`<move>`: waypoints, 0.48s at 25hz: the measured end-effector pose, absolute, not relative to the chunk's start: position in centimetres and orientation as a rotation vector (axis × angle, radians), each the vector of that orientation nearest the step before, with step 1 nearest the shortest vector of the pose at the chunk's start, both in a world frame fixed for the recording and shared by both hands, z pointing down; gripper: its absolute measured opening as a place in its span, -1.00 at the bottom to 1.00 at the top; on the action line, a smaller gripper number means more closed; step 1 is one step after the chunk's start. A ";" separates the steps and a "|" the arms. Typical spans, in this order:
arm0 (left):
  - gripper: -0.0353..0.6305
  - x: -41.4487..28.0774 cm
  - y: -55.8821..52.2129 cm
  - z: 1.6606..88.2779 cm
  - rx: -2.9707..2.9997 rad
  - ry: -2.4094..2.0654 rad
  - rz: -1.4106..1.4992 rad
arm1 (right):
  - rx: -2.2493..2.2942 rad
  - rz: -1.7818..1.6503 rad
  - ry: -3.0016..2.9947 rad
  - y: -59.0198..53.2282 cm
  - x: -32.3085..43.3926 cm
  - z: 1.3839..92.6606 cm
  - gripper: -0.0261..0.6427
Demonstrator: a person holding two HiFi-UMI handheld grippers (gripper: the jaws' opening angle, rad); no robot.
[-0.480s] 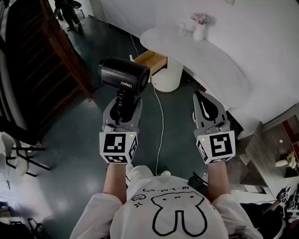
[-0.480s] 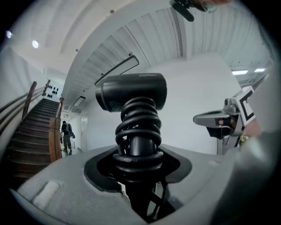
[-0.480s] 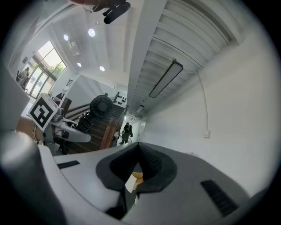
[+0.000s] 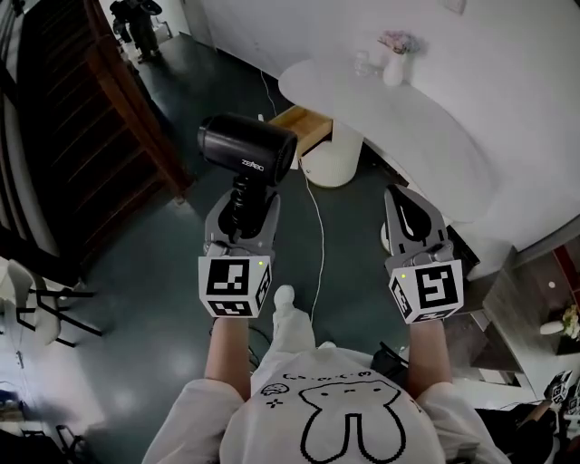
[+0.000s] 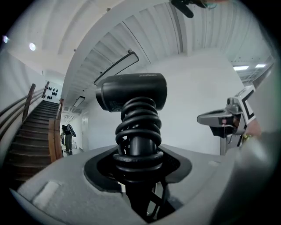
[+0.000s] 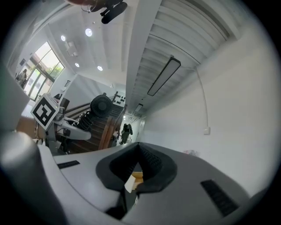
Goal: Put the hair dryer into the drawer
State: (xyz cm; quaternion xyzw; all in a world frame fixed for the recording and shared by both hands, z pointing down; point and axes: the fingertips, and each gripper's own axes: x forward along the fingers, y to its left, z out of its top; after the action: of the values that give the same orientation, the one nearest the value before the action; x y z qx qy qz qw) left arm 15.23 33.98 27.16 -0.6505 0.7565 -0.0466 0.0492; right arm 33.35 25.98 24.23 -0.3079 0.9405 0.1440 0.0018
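A black hair dryer (image 4: 246,149) stands upright above my left gripper (image 4: 241,201), which is shut on its handle; the cord is coiled round that handle (image 5: 139,127). In the left gripper view the dryer's barrel (image 5: 131,91) lies crosswise over the jaws. The open wooden drawer (image 4: 302,127) sticks out under a white curved table (image 4: 426,127), ahead and slightly right of the dryer. My right gripper (image 4: 405,201) hovers level to the right, shut with nothing in it. The right gripper view looks past its closed pads (image 6: 149,160) at a bit of the drawer's wood.
A white round pedestal (image 4: 333,156) stands beside the drawer. A thin cable (image 4: 314,217) runs across the dark floor between the grippers. A wooden stair rail (image 4: 136,100) lies to the left, a vase with flowers (image 4: 395,56) on the table, a person (image 4: 136,20) far back.
The drawer and table have slid slightly down and right in the head view, and a shoe tip now shows below the left gripper. Both grips look unchanged.
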 end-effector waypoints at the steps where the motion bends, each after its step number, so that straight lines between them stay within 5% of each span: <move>1: -0.22 14.6 33.4 27.2 -1.985 2.305 -0.137 | -0.973 0.442 2.948 25.4 33.0 24.2 -0.93; 12: -0.22 3.7 23.0 28.4 -2.040 2.330 -0.111 | -1.066 0.415 2.944 15.2 24.4 24.7 -0.93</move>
State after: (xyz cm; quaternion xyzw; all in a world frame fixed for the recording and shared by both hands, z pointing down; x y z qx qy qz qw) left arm 3.75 23.03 28.36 -0.6581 0.7518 -0.0358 0.0211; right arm 24.45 15.19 24.72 -0.3375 0.9321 0.1314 -0.0084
